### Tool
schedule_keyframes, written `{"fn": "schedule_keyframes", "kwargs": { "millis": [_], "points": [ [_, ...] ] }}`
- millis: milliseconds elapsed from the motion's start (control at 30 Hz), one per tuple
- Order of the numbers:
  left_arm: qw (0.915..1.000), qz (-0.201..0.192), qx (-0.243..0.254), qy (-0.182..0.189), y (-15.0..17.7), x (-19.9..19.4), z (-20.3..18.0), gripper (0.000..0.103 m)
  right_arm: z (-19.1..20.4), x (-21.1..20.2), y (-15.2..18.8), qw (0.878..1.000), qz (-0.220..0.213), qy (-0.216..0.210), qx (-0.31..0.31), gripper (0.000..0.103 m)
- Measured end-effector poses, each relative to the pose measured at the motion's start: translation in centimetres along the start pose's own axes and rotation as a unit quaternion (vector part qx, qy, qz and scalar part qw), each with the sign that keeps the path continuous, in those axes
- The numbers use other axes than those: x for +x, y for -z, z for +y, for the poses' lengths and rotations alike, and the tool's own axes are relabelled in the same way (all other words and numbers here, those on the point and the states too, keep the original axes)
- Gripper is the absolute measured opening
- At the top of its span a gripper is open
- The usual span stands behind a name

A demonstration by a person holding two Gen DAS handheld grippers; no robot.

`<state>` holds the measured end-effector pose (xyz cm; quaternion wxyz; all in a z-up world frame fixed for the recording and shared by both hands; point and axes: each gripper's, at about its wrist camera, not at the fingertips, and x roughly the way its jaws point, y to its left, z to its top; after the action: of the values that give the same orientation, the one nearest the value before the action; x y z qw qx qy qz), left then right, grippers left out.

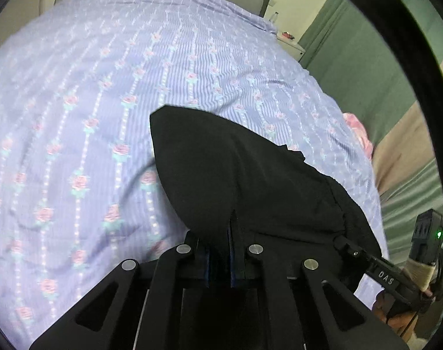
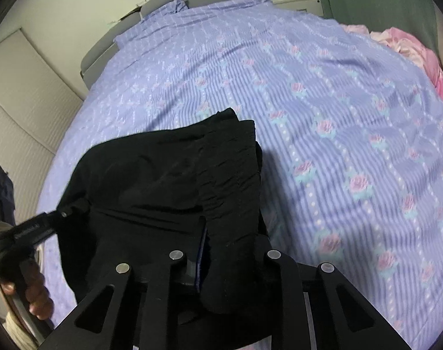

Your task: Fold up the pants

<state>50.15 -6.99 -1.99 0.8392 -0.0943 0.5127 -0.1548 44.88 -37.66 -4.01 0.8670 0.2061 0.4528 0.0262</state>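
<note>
Evidently both grippers pinch one edge of the black fabric pants [image 2: 169, 175] for a fold: left gripper [image 1: 221, 230] pressed tight on cloth, right gripper [image 2: 230, 233] clamping a thicker bunch, raised over the lilac rose-print bedspread [image 2: 323, 87].

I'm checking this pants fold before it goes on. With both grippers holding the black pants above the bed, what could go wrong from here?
1. The left gripper pinches only an edge of the black pants, so the cloth could slip out.
2. The right gripper holds a thick gathered bunch, so layers may shift and the fold end up uneven.
3. The bedspread looks rippled, so the pants may land creased.
</note>
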Motion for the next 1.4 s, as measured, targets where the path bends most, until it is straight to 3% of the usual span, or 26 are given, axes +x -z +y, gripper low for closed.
{"fn": "schedule_keyframes", "kwargs": {
  "millis": [100,233,467,567,667,733,800,933,1000,1100,1267,1400],
  "points": [
    [0.9994,-0.004,0.018,-0.031,1.1,-1.7,0.4,0.01,1.3,0.1,0.6,1.0,0.004,-0.008,-0.003,0.023],
    [0.999,-0.005,0.009,-0.044,1.4,-2.8,0.0,0.01,3.1,-0.4,1.7,1.0,0.003,-0.014,-0.009,0.022],
    [0.9972,0.041,-0.003,-0.063,2.9,2.6,3.0,0.01,2.8,3.5,2.6,0.999,0.035,-0.011,-0.026,0.025],
    [0.9972,0.046,-0.012,-0.058,4.1,3.5,4.1,0.012,1.2,4.4,3.4,0.999,0.043,-0.019,0.004,0.037],
    [0.9969,0.05,-0.01,-0.06,4.6,4.5,3.8,0.025,0.2,5.1,4.4,0.998,0.043,-0.026,0.024,0.045],
    [0.9965,0.051,-0.008,-0.066,5.1,4.4,4.4,0.039,-0.1,5.2,4.5,0.998,0.042,-0.03,0.028,0.047],
    [0.9965,0.051,-0.01,-0.065,5.2,4.2,4.4,0.045,0.1,4.8,4.4,0.999,0.04,-0.024,0.024,0.051],
    [0.9964,0.021,-0.01,-0.082,5.2,1.1,4.6,0.06,1.3,2.1,4.1,0.999,0.003,0.034,-0.026,0.075],
    [0.9959,-0.004,0.0,-0.09,5.1,-0.5,4.6,0.067,2.2,0.1,3.8,0.995,-0.029,0.065,-0.073,0.082],
    [0.9942,-0.019,0.03,-0.101,4.3,-1.1,4.2,0.069,2.5,-1.2,1.7,0.987,-0.057,0.095,-0.117,0.089],
    [0.9942,-0.008,0.069,-0.083,2.9,0.9,3.6,0.069,3.1,1.2,-3.0,0.984,-0.022,0.002,-0.177,0.089],
    [0.9965,-0.006,0.049,-0.068,1.8,2.3,4.8,0.069,3.0,4.6,-4.8,0.979,0.01,-0.037,-0.2,0.088]
  ]
}}
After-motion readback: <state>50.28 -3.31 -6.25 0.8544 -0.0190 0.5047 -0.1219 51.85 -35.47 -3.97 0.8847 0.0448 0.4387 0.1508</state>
